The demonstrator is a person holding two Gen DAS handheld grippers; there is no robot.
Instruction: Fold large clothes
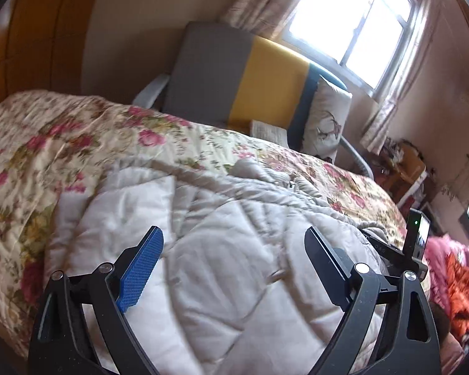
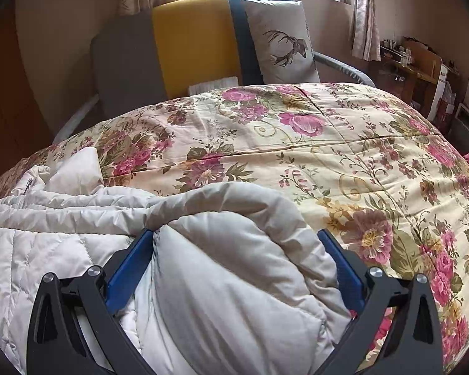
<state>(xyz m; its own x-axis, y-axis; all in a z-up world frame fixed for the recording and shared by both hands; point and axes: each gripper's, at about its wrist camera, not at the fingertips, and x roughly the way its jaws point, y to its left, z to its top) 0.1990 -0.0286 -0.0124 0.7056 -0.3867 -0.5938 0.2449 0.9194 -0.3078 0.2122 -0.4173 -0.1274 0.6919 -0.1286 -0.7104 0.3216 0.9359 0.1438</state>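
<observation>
both the left gripper (image 1: 234, 243) and right gripper (image 2: 236, 243) tilt downward, jaws spread wide.

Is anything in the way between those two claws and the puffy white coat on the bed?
Nothing visible. The coat lies right under both open claws: the right claw straddles a fold, the left claw hovers above it.

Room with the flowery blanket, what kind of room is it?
Most likely a bedroom at home. There is a bed under a floral quilt, a deer cushion on an armchair, and a curtained window.
</observation>
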